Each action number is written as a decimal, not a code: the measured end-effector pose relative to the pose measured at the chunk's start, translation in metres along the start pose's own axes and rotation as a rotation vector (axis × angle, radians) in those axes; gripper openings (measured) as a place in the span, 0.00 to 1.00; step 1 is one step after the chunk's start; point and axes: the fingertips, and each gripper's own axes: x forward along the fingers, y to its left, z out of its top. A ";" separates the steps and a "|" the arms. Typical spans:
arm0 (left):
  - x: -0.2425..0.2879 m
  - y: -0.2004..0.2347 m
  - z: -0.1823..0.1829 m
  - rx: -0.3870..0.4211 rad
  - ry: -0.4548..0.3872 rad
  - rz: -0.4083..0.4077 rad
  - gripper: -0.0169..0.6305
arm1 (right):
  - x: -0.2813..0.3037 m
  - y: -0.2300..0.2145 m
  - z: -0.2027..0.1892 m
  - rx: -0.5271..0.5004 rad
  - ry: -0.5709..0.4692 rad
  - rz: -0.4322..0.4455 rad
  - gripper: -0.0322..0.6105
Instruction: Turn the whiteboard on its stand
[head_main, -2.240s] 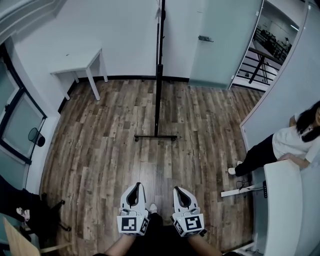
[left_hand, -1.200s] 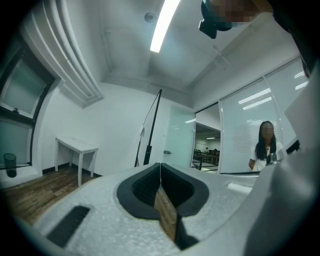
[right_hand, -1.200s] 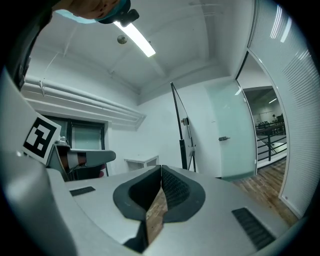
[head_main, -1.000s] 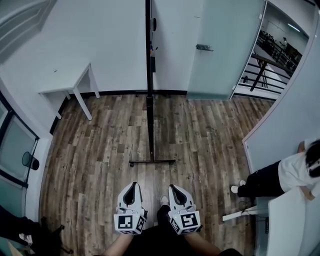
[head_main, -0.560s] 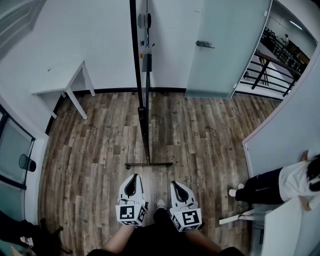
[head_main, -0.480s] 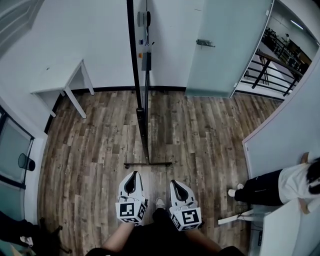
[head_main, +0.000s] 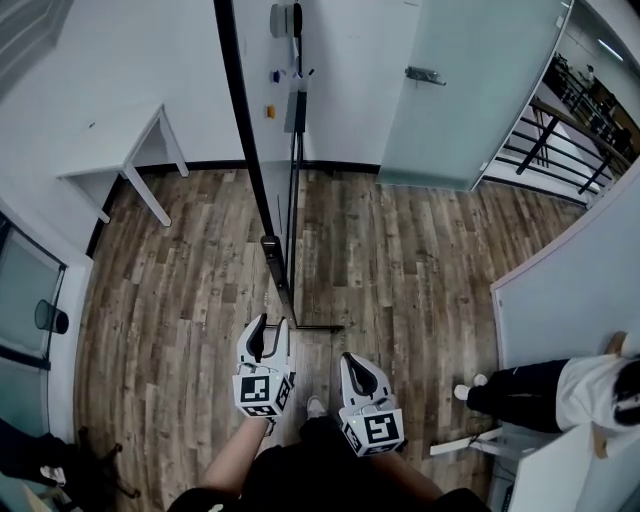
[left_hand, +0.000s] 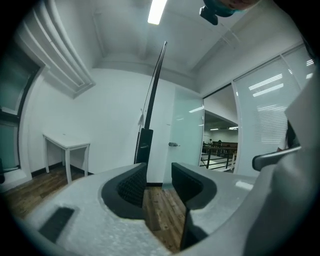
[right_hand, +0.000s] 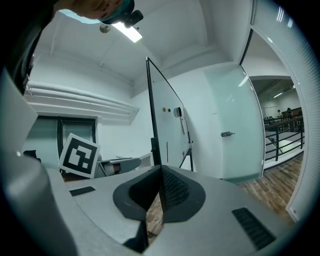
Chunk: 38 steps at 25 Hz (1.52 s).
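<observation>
Standing edge-on, the whiteboard (head_main: 243, 130) slants from top left down to just above the nearer left gripper (head_main: 265, 322), its empty jaws just opening partway; right gripper (head_main: 355, 360) pinched closed.

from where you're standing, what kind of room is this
Probably an office or meeting room: there is a tall black-framed whiteboard on a floor stand, a small white table and a frosted glass door, all on brown wood-plank flooring.
</observation>
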 end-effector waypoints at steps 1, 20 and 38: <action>0.012 0.003 -0.003 0.009 0.010 0.003 0.27 | 0.006 -0.003 0.001 -0.001 0.001 0.004 0.07; 0.165 0.071 -0.052 0.045 0.132 0.136 0.44 | 0.062 -0.046 -0.008 0.024 0.054 0.010 0.07; 0.179 0.063 -0.049 0.108 0.114 0.066 0.30 | 0.038 -0.052 -0.014 0.042 0.059 -0.061 0.07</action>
